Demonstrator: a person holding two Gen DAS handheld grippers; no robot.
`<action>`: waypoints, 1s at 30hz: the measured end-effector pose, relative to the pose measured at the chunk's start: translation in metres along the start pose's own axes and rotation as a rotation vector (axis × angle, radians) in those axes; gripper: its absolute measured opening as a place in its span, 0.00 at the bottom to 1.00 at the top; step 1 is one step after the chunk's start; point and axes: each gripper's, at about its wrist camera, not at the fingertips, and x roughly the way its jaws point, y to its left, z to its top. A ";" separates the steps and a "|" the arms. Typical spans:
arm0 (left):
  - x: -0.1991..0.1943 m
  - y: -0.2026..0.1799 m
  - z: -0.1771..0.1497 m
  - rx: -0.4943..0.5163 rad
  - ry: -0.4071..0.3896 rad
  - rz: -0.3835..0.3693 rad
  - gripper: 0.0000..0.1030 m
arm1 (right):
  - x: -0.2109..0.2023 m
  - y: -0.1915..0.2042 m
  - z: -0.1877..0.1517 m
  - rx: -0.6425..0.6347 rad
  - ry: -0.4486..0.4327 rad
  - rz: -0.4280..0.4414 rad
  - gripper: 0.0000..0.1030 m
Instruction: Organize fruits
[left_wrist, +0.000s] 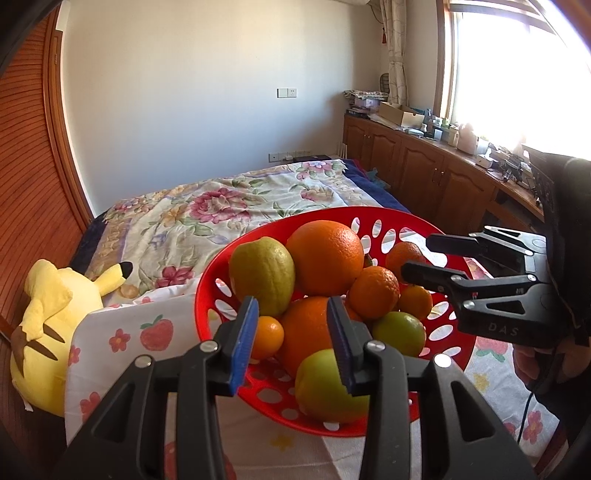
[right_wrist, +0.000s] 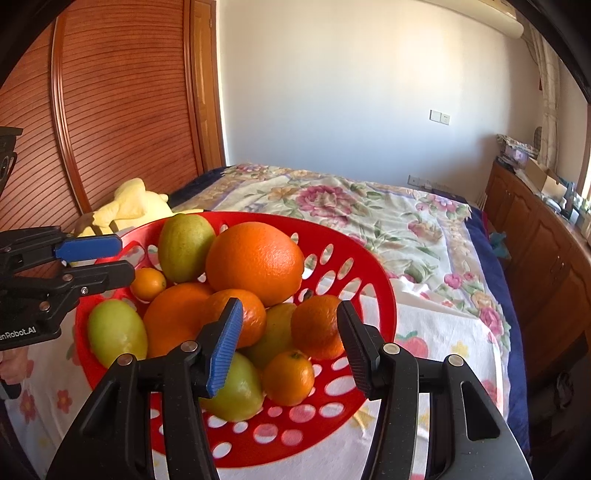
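Observation:
A red perforated basket (left_wrist: 207, 291) (right_wrist: 373, 295) stands on a fruit-print cloth and holds a pile of fruit: a large orange (left_wrist: 325, 254) (right_wrist: 255, 258) on top, yellow-green lemons (left_wrist: 262, 273) (right_wrist: 184, 245), smaller oranges (left_wrist: 375, 291) (right_wrist: 317, 328) and a tiny orange (left_wrist: 267, 336) (right_wrist: 147, 283). My left gripper (left_wrist: 291, 339) is open and empty at the basket's near left rim. My right gripper (right_wrist: 290, 341) is open and empty above the near fruit. Each gripper shows in the other's view, the right (left_wrist: 436, 258) and the left (right_wrist: 107, 258), at opposite rims.
A yellow plush toy (left_wrist: 48, 325) (right_wrist: 129, 206) lies left of the basket by a wooden slatted wardrobe (right_wrist: 110, 110). A bed with a floral quilt (left_wrist: 229, 206) (right_wrist: 351, 206) stretches behind. Wooden cabinets (left_wrist: 424, 162) with clutter run under the window at right.

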 end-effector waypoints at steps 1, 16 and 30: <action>-0.002 -0.001 -0.002 0.002 -0.002 0.007 0.38 | -0.003 0.001 -0.002 0.006 -0.004 0.001 0.53; -0.061 -0.020 -0.033 0.004 -0.061 0.057 0.62 | -0.059 0.034 -0.033 0.060 -0.089 0.005 0.70; -0.130 -0.031 -0.060 -0.012 -0.171 0.134 0.79 | -0.136 0.058 -0.047 0.076 -0.244 -0.098 0.91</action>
